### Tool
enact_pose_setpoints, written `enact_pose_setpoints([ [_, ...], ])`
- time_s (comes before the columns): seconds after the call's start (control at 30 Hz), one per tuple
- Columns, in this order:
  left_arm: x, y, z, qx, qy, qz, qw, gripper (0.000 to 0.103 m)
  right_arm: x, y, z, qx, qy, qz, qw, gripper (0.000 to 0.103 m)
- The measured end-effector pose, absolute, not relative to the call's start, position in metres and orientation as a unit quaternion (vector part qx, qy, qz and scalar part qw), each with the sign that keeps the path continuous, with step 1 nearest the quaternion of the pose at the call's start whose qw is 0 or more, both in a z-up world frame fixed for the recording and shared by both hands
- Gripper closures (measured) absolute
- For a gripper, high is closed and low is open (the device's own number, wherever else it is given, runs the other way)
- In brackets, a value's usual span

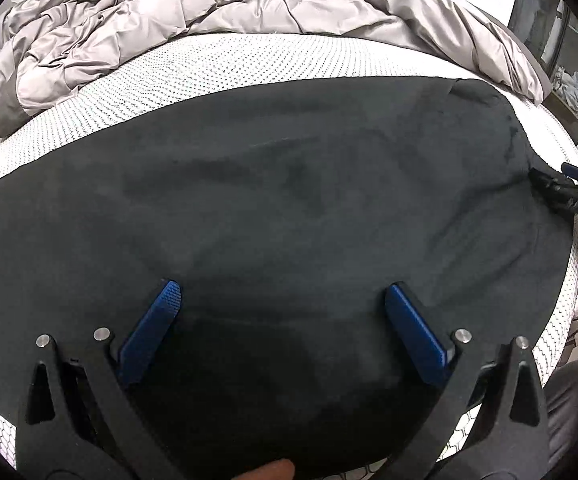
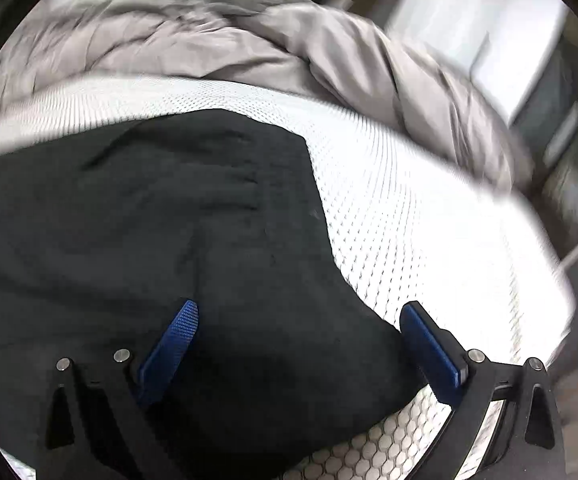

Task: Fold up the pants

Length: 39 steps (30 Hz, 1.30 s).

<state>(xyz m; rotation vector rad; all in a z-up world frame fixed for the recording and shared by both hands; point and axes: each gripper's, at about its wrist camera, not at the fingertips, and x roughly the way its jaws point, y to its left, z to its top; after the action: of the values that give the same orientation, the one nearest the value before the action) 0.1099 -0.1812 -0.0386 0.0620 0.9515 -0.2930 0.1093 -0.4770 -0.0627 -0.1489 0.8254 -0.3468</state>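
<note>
Dark pants (image 1: pixel 281 208) lie spread flat across a white patterned mattress (image 1: pixel 217 64). My left gripper (image 1: pixel 283 296) is open, its blue pads (image 1: pixel 153 324) wide apart just above the near part of the pants. My right gripper (image 2: pixel 303 312) is open over the right end of the pants (image 2: pixel 137 220), one pad over the cloth and one over the mattress (image 2: pixel 429 216). The right gripper also shows in the left wrist view (image 1: pixel 569 188) at the pants' right edge. The right wrist view is blurred.
A crumpled grey duvet (image 1: pixel 177 16) is piled along the far side of the bed, also seen in the right wrist view (image 2: pixel 289 48). Shelving (image 1: pixel 561 52) stands beyond the bed's right end. A bare strip of mattress runs between pants and duvet.
</note>
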Motion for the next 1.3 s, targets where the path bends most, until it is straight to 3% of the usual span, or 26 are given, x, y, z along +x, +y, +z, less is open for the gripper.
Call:
enact_pose_setpoints([
  [0.17,0.108,-0.182,-0.038,0.03,0.452,-0.136,0.881,0.001,0.114,-0.423,-0.047,-0.162,0.372,-0.15,0.902,0.002],
  [0.33,0.106,-0.181,-0.038,0.029,0.452,-0.14,0.881,0.001,0.157,-0.376,-0.06,-0.19,0.406,-0.063,0.892,0.002],
  [0.67,0.102,-0.178,-0.039,0.034,0.446,-0.142,0.883,0.001,0.171,-0.48,-0.061,-0.06,0.435,-0.168,0.883,0.002],
  [0.93,0.1,-0.176,-0.038,0.038,0.445,-0.139,0.884,0.001,0.164,-0.419,-0.021,-0.131,0.376,-0.126,0.909,0.002],
  [1.07,0.099,-0.175,-0.038,0.038,0.445,-0.139,0.884,0.001,0.196,-0.396,-0.031,-0.099,0.415,-0.017,0.904,0.002],
  [1.2,0.099,-0.173,-0.038,0.039,0.444,-0.143,0.884,0.001,0.227,-0.4,-0.068,-0.104,0.463,-0.026,0.88,0.002],
  [1.3,0.098,-0.173,-0.038,0.042,0.441,-0.146,0.885,0.001,0.227,-0.421,-0.06,-0.08,0.453,-0.036,0.887,0.006],
])
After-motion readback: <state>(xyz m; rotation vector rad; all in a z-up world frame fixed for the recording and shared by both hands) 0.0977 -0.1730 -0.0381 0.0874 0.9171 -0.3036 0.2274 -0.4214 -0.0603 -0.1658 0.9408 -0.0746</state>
